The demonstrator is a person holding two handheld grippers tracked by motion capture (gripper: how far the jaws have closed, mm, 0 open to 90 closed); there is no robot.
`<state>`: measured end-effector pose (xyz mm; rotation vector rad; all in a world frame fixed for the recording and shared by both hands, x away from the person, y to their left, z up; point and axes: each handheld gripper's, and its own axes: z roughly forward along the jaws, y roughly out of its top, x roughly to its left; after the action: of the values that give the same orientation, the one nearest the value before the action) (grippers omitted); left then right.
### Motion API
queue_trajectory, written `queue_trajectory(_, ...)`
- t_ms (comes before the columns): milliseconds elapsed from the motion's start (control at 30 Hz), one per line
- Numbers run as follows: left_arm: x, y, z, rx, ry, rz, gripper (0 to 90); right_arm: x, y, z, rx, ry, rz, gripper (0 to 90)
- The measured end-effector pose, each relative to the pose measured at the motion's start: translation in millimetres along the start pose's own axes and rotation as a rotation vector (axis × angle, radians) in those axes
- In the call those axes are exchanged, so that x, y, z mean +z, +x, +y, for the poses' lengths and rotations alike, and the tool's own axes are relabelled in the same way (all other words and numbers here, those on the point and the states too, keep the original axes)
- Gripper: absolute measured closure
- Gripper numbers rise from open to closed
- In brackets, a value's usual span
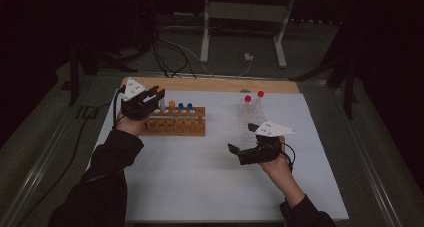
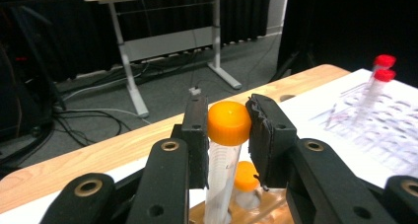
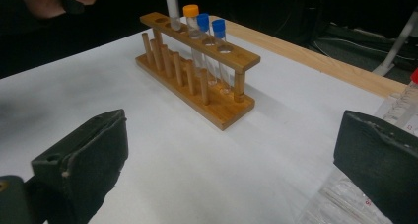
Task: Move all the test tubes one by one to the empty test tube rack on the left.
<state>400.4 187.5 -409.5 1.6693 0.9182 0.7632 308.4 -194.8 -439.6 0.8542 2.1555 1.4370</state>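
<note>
An orange-capped tube (image 2: 226,135) stands upright over the far-left end of the wooden rack (image 1: 175,122), its cap pinched between the pads of the left hand-held gripper (image 2: 228,128), with its lower end down at the rack's holes. Just behind it in the rack sits a second orange-capped tube (image 3: 191,17), then two blue-capped tubes (image 3: 211,26). To the right on the white counter (image 1: 200,177), two red-capped tubes (image 1: 253,99) stand in a clear plastic rack (image 1: 250,122). The right hand-held gripper (image 1: 250,142) hovers near that clear rack with its jaws spread wide and nothing between them. The grip is on the smooth cap alone, so the tube could probably swing or slip if tilted, and its bottom might catch the rim of a hole and drag the wooden rack. Faint printed markings show on the held tube's wall and on the clear rack, too blurred to read.
</note>
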Motion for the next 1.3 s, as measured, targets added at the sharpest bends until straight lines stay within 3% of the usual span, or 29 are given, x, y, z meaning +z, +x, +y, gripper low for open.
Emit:
queue_trajectory(300,17.6,-0.2,-23.7,-0.024,0.083,0.006,71.5,-0.4,0.1,-0.4,-0.001,0.004,0.004,0.3)
queue_trajectory(400,21.5,0.2,-28.5,-0.055,0.102,-0.004,71.5,-0.6,-0.5,-0.6,0.001,0.004,0.004,0.3)
queue_trajectory(667,27.8,1.5,-39.6,-0.054,0.149,0.007,71.5,-0.7,-1.3,-1.0,0.006,0.01,0.002,0.4)
queue_trajectory(967,27.3,5.5,-42.7,-0.077,0.157,0.005,71.3,-1.3,-2.7,-0.9,0.01,0.01,-0.001,0.4)
queue_trajectory(1067,27.1,4.8,-41.8,-0.061,0.165,0.008,71.2,-1.7,-2.3,-0.5,0.011,0.008,-0.002,0.3)
queue_trajectory(1300,26.2,5.4,-41.5,-0.068,0.168,-0.003,70.4,-2.7,-3.1,0.1,0.011,0.004,0.003,0.3)
